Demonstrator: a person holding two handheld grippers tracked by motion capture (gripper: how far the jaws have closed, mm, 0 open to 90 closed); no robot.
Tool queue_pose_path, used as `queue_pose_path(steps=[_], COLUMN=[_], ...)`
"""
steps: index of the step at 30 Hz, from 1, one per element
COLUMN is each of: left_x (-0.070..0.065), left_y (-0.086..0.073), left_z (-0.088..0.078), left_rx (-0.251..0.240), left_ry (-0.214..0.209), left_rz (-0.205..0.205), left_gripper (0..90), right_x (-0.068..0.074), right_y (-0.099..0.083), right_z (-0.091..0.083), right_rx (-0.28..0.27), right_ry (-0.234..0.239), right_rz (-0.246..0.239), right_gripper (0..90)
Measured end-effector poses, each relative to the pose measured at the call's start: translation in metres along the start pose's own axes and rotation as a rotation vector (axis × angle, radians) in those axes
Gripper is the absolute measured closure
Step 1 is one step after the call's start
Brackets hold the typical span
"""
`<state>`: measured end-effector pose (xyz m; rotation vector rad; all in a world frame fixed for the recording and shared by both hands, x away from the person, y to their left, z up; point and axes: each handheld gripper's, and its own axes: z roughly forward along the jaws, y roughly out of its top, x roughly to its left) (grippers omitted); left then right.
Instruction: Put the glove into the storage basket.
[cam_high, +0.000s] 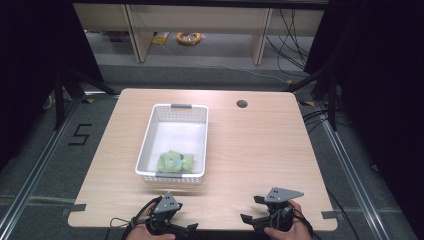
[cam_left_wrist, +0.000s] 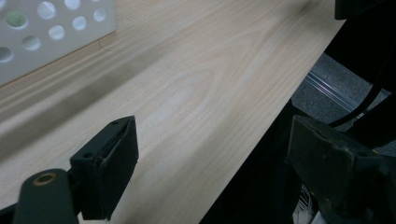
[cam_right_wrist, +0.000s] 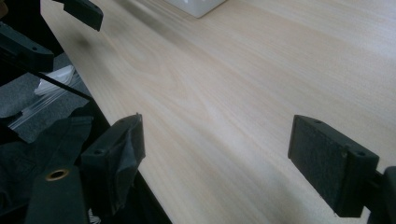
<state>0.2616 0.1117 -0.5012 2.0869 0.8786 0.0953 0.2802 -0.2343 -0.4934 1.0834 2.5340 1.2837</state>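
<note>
A white perforated basket (cam_high: 150, 126) stands on the wooden table (cam_high: 260, 145), left of its middle. A green soft thing (cam_high: 173, 162) lies at the basket's near end. Both grippers hover at the table's near edge, each held in a hand. My left gripper (cam_high: 187, 230) points right along that edge, and its jaws (cam_left_wrist: 212, 140) stand wide apart over bare wood with nothing between them. My right gripper (cam_high: 250, 209) points left, and its jaws (cam_right_wrist: 217, 135) are also wide apart and empty. In the right gripper view, one of the left gripper's fingers (cam_right_wrist: 86, 13) shows at the top left.
A round cable hole (cam_high: 242, 104) sits near the table's far edge. The basket's corner (cam_right_wrist: 198, 5) and its holed wall (cam_left_wrist: 51, 32) lie just beyond the grippers. Dark floor with rails surrounds the table, and shelving stands behind it.
</note>
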Motion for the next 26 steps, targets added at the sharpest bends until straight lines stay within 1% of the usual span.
queue_pose_path(steps=[1, 2, 3, 4, 5, 6, 7, 8, 9, 10, 11, 12, 13, 14, 16, 17, 19, 20, 21, 22, 23, 24, 25, 26], left_x=[-0.0010, -0.0021, -0.0024, -0.0037, -0.0034, -0.0018, -0.0036, -0.0049, -0.0041, -0.0036, -0.0036, -0.0035, -0.0035, -0.0032, -0.0023, -0.0017, 0.0003, 0.0000, -0.0023, -0.0021, -0.0002, -0.0002, 0.0009, -0.0001], left_y=[-0.0007, -0.0019, -0.0022, -0.0030, -0.0031, -0.0031, -0.0040, -0.0044, -0.0044, -0.0044, -0.0045, -0.0049, -0.0049, -0.0050, -0.0049, -0.0050, -0.0051, -0.0051, -0.0058, -0.0056, -0.0052, -0.0053, -0.0051, -0.0055], left_z=[0.0006, 0.0004, 0.0000, -0.0003, -0.0009, -0.0016, -0.0008, 0.0001, -0.0002, -0.0005, -0.0007, -0.0001, -0.0001, 0.0000, -0.0007, -0.0008, -0.0007, -0.0005, 0.0011, 0.0004, -0.0003, -0.0001, -0.0008, 0.0010], left_rx=[-0.010, 0.000, -0.007, -0.005, 0.002, 0.007, -0.002, -0.018, -0.019, -0.020, -0.019, -0.027, -0.026, -0.025, -0.010, -0.005, 0.008, 0.007, -0.016, -0.013, -0.007, -0.010, 0.002, -0.016], left_ry=[-0.001, 0.002, -0.004, -0.002, -0.007, -0.001, -0.005, -0.007, -0.004, -0.004, -0.004, -0.004, -0.004, -0.005, -0.002, 0.003, 0.006, 0.008, -0.005, -0.001, 0.002, 0.001, 0.000, 0.000], left_rz=[0.001, -0.005, 0.011, -0.003, 0.001, 0.030, -0.001, -0.020, -0.010, 0.000, -0.002, -0.003, -0.003, -0.004, 0.003, 0.007, 0.025, 0.021, -0.022, -0.021, 0.004, -0.001, 0.012, -0.007], left_gripper=[15.8, 15.8, 15.9, 15.9, 15.8, 15.8, 15.8, 15.8, 15.8, 15.9, 15.8, 15.9, 15.8, 15.9, 15.8, 15.9, 15.8, 15.9, 15.8, 15.8, 15.8, 15.8, 15.8, 15.8], right_x=[0.0011, 0.0002, 0.0013, 0.0008, 0.0011, 0.0020, 0.0019, 0.0029, 0.0034, 0.0035, 0.0037, 0.0048, 0.0045, 0.0051, 0.0051, 0.0056, 0.0060, 0.0058, 0.0057, 0.0057, 0.0057, 0.0055, 0.0054, 0.0051], right_y=[-0.0015, -0.0026, -0.0046, -0.0057, -0.0063, -0.0070, -0.0068, -0.0069, -0.0071, -0.0076, -0.0077, -0.0079, -0.0078, -0.0078, -0.0075, -0.0076, -0.0076, -0.0076, -0.0076, -0.0076, -0.0078, -0.0077, -0.0077, -0.0077], right_z=[-0.0011, -0.0004, -0.0002, 0.0006, 0.0006, 0.0013, 0.0018, 0.0009, 0.0011, 0.0013, 0.0021, 0.0015, 0.0024, 0.0025, 0.0034, 0.0037, 0.0032, 0.0034, 0.0033, 0.0033, 0.0036, 0.0034, 0.0037, 0.0041], right_rx=[0.014, 0.007, 0.019, 0.015, 0.022, 0.018, 0.013, 0.015, 0.019, 0.015, 0.023, 0.028, 0.024, 0.025, 0.032, 0.030, 0.034, 0.034, 0.035, 0.035, 0.028, 0.032, 0.031, 0.034], right_ry=[0.006, 0.003, 0.004, -0.002, 0.007, 0.012, 0.017, 0.005, 0.003, -0.009, 0.008, -0.012, -0.008, -0.014, 0.014, 0.001, -0.011, -0.010, -0.012, -0.012, -0.015, -0.015, -0.014, -0.004], right_rz=[0.015, -0.001, 0.004, -0.015, -0.016, -0.008, -0.031, -0.031, -0.031, -0.033, -0.030, -0.033, -0.050, -0.047, -0.045, -0.054, -0.057, -0.059, -0.059, -0.058, -0.059, -0.060, -0.060, -0.059], right_gripper=[19.0, 19.0, 18.5, 18.1, 18.1, 18.1, 17.9, 17.8, 17.7, 17.7, 17.7, 17.6, 17.5, 17.5, 17.5, 17.5, 17.5, 17.4, 17.3, 17.3, 17.3, 17.3, 17.3, 17.3])
